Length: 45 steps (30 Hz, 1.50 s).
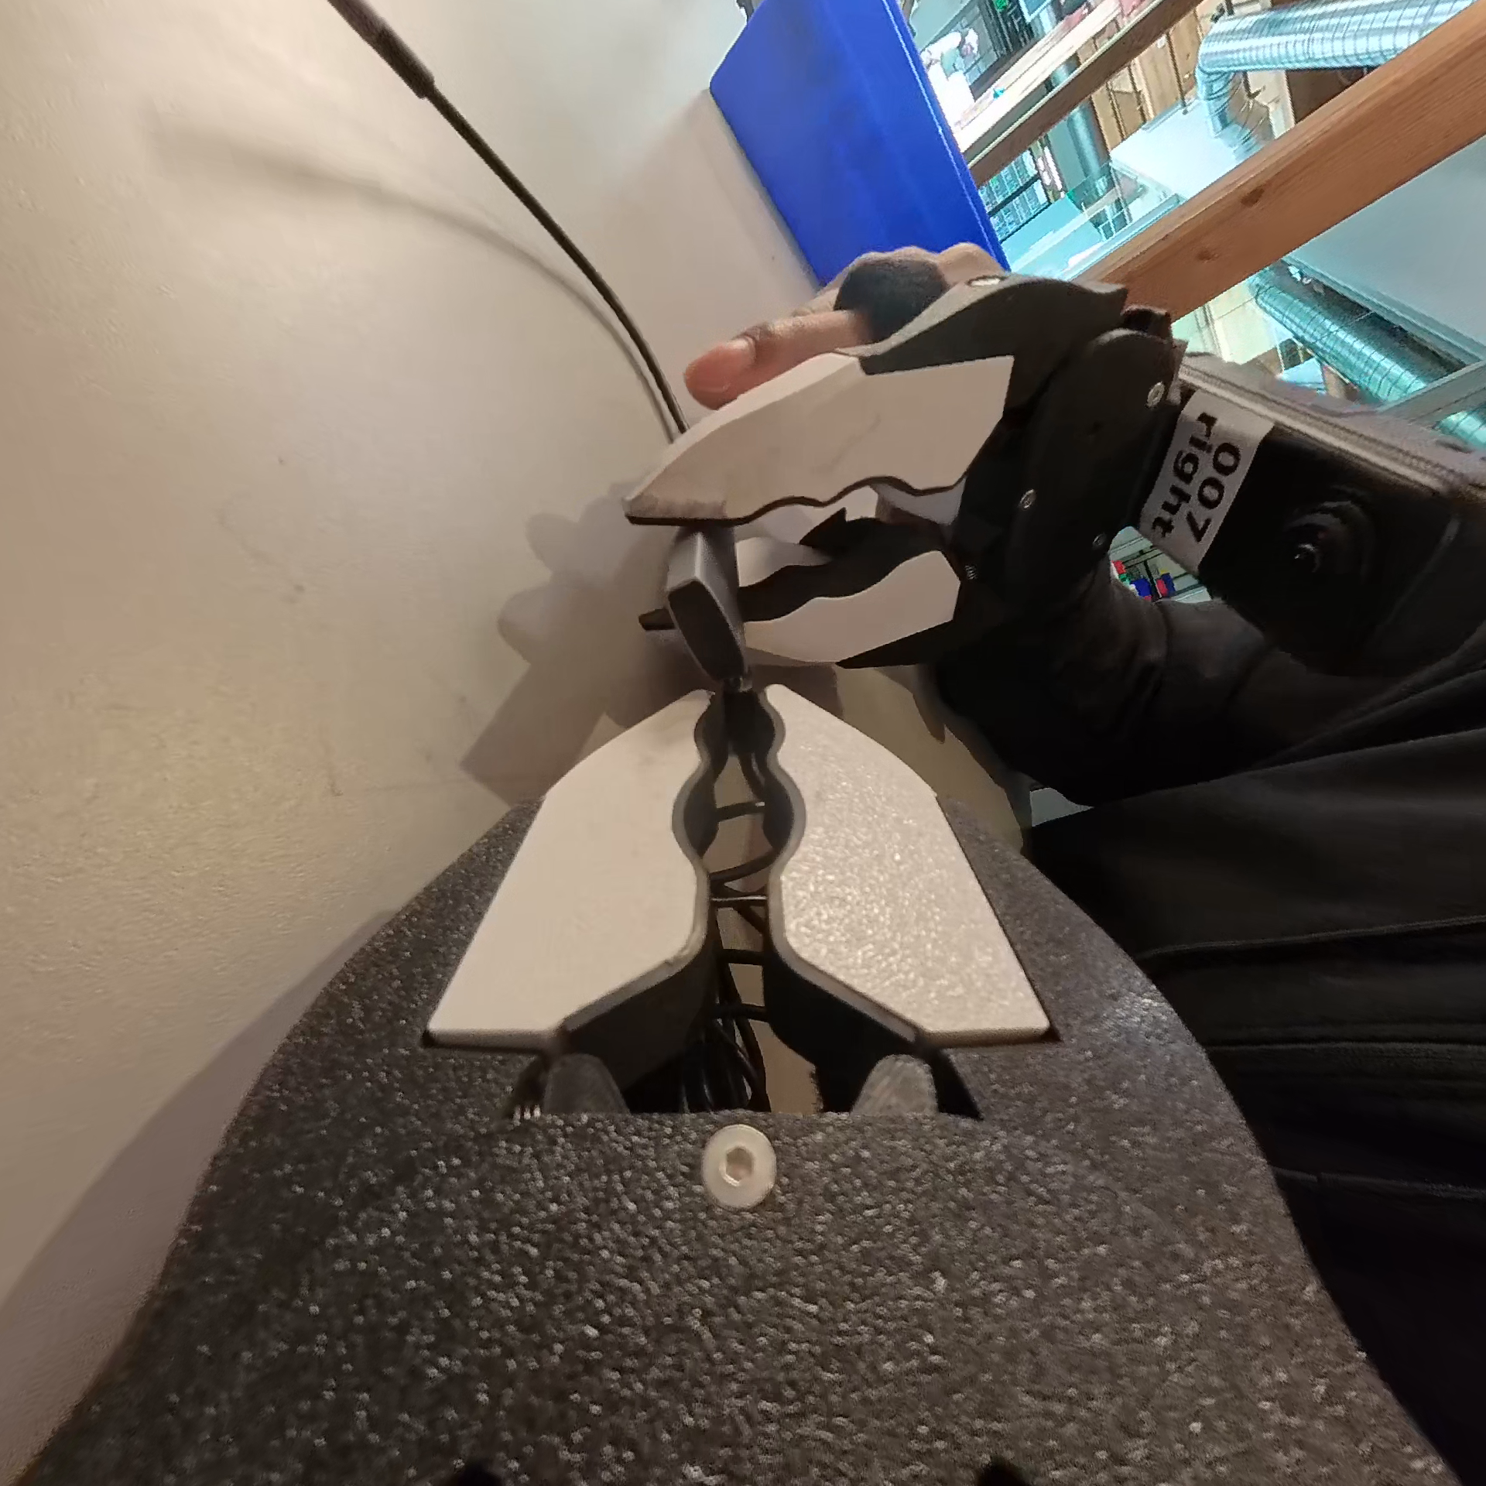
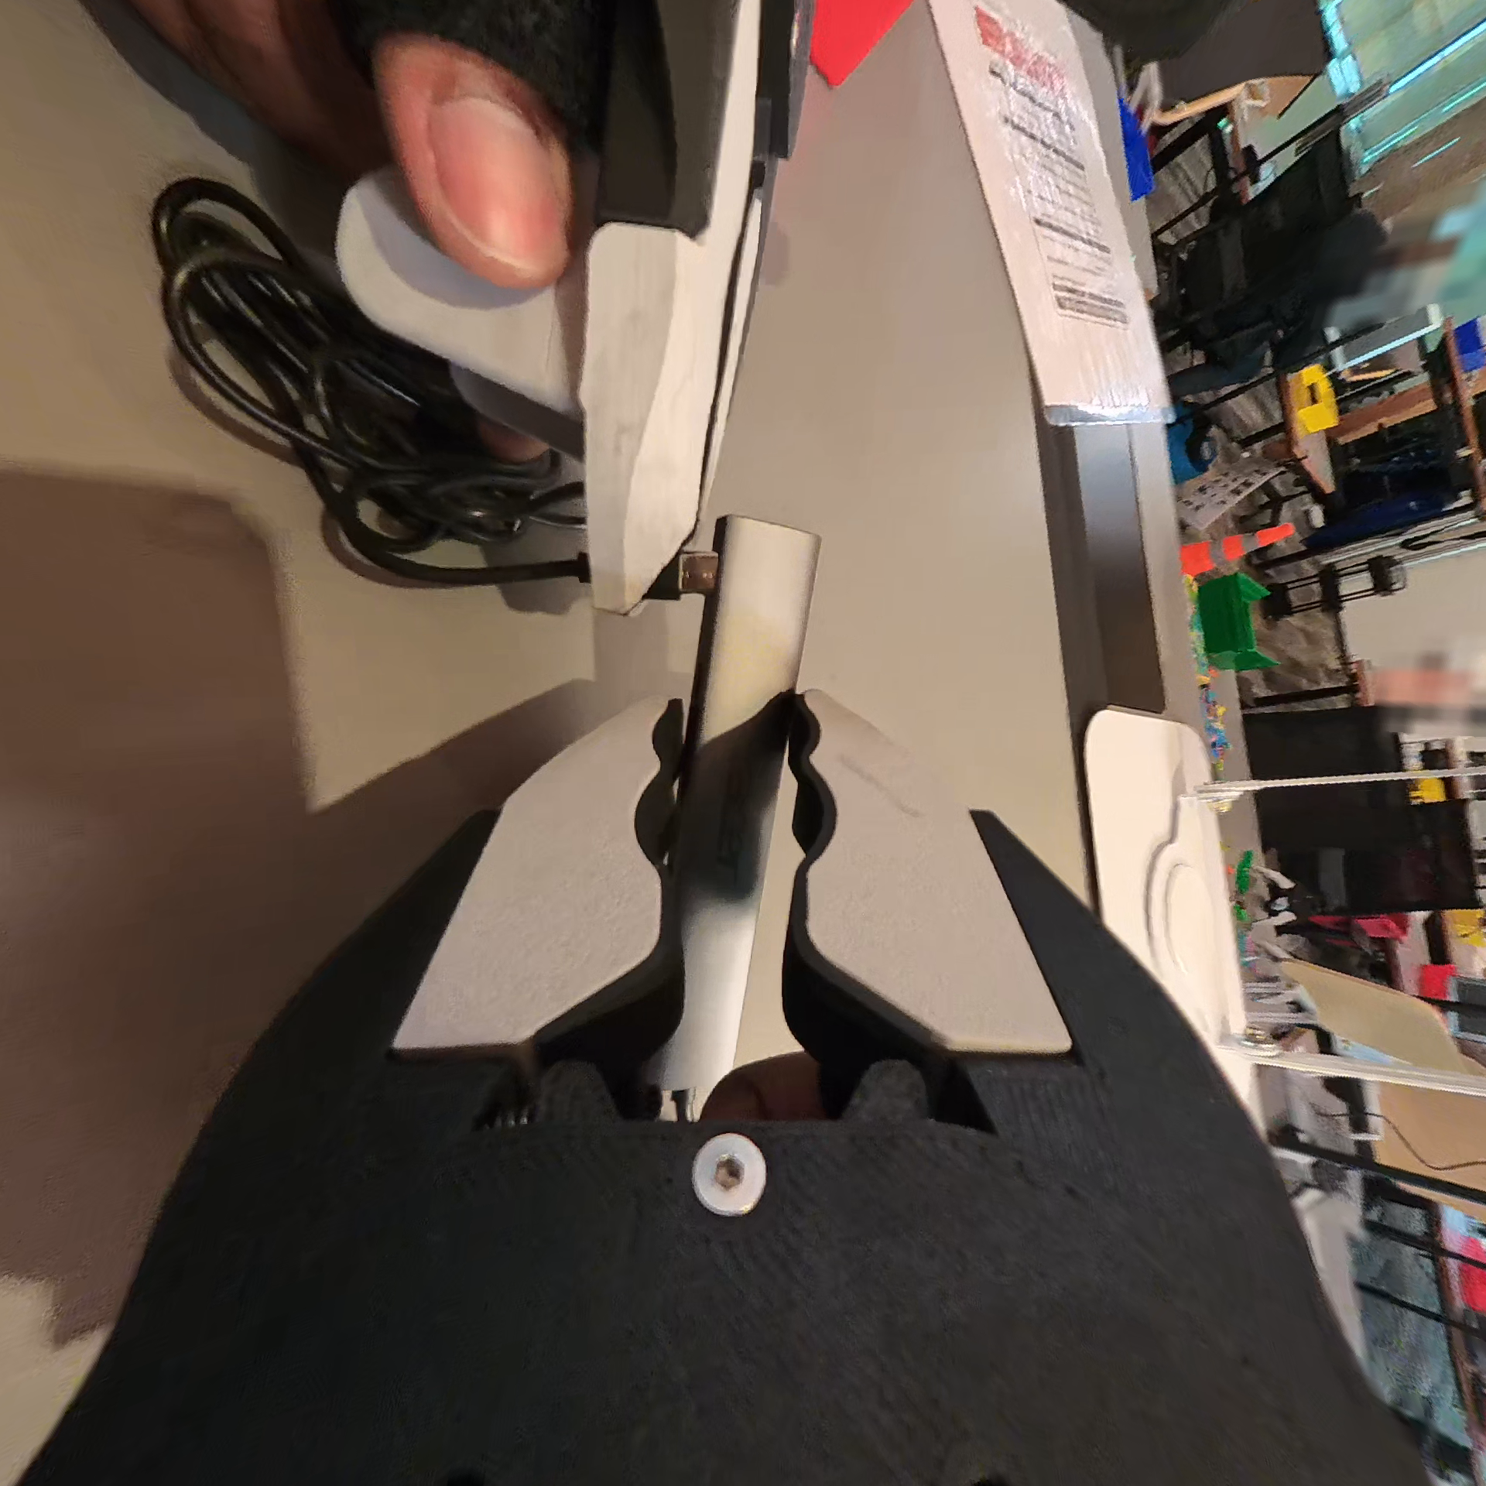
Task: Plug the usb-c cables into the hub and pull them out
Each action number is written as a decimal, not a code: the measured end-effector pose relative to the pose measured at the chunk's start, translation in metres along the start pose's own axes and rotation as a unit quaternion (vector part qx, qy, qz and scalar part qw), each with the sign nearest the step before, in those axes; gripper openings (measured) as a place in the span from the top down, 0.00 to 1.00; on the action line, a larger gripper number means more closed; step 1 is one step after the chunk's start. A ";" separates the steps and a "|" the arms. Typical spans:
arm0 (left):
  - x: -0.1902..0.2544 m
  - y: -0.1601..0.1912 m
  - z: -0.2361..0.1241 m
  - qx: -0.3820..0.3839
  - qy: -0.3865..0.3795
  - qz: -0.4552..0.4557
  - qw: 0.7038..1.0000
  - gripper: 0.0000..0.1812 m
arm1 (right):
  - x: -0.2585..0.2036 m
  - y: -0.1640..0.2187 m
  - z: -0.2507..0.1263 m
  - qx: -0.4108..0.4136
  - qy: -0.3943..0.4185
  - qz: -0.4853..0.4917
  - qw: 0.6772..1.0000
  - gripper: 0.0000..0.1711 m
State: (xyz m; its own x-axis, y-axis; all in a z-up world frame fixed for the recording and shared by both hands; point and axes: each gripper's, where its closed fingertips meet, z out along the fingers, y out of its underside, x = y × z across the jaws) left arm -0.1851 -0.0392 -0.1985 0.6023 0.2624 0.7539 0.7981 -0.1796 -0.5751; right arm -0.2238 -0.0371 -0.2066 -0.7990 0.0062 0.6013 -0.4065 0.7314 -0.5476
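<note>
My right gripper (image 2: 736, 704) is shut on a slim silver hub (image 2: 764, 595) and holds it edge-up above the table. My left gripper (image 1: 736, 695) is shut on the black USB-C plug (image 1: 733, 716) of a cable. The plug's metal tip (image 2: 696, 572) is at the hub's side edge, with some metal still showing. In the left wrist view the hub (image 1: 699, 619) sits between the right gripper's (image 1: 691, 571) white fingers. In the right wrist view the left gripper (image 2: 643, 587) comes in from above. The rest of the cable (image 2: 322, 386) lies coiled on the table.
A second thin black cable (image 1: 563, 241) runs across the white table (image 1: 241, 563) toward the hub. A blue panel (image 1: 844, 137) and a wooden beam (image 1: 1286, 161) stand behind. A paper sign in a clear stand (image 2: 1053, 201) and a white tray (image 2: 1150, 868) sit by the table edge. Both grippers' tips are close together, under 4 cm apart.
</note>
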 end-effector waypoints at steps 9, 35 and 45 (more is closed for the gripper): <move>-0.001 -0.001 -0.001 0.004 0.006 -0.013 1.000 0.97 | 0.011 -0.007 -0.008 -0.025 0.103 -0.166 0.980 0.85; 0.015 0.021 0.011 -0.075 0.038 0.030 0.996 0.97 | -0.011 -0.010 -0.027 -0.008 0.020 -0.212 0.977 0.85; 0.010 0.015 0.009 -0.056 0.027 0.020 0.998 0.96 | -0.010 -0.008 -0.022 -0.001 0.032 -0.163 0.986 0.85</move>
State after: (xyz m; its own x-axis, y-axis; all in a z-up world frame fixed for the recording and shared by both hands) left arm -0.1668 -0.0306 -0.2024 0.6309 0.2018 0.7492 0.7687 -0.2940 -0.5681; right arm -0.2025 -0.0285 -0.1956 -0.5960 -0.1871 0.7809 -0.6366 0.7027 -0.3176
